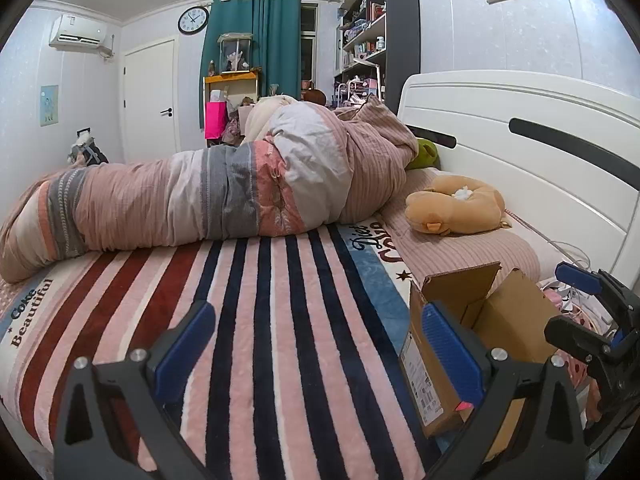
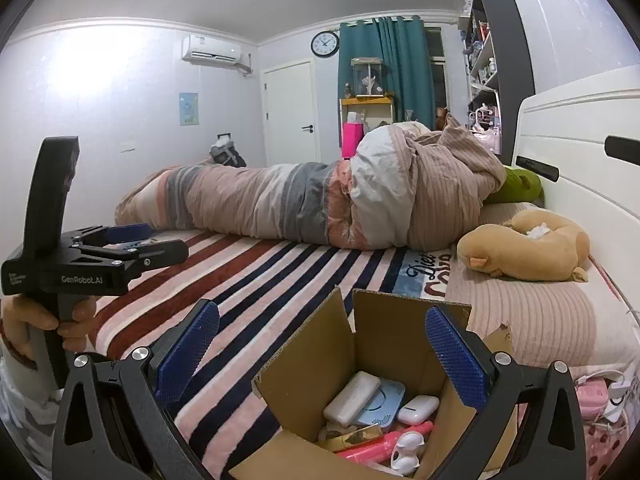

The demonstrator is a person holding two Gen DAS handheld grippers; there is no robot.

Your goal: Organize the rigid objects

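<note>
On the striped blanket (image 2: 256, 280), right of centre: open cardboard box (image 2: 360, 380), flaps up. Right gripper (image 2: 322, 356) spread wide above it, pads either side of the opening, holding nothing. Left gripper (image 1: 316, 356) also spread wide, empty, over bare blanket; box just beside its right finger. Inside the box: white case (image 2: 352, 396), blue round-patterned item (image 2: 384, 404), white earbud case (image 2: 418, 408), pink marker (image 2: 384, 444), gold piece (image 2: 356, 438), small white item (image 2: 406, 452). Box bottom and lower contents cut off by the frame edge; label text unreadable.

Pale walls (image 2: 120, 92), white door (image 2: 290, 114), teal curtains (image 1: 266, 40), wall clock (image 1: 193, 20), dark shelving (image 1: 384, 32), white headboard (image 1: 520, 140).
</note>
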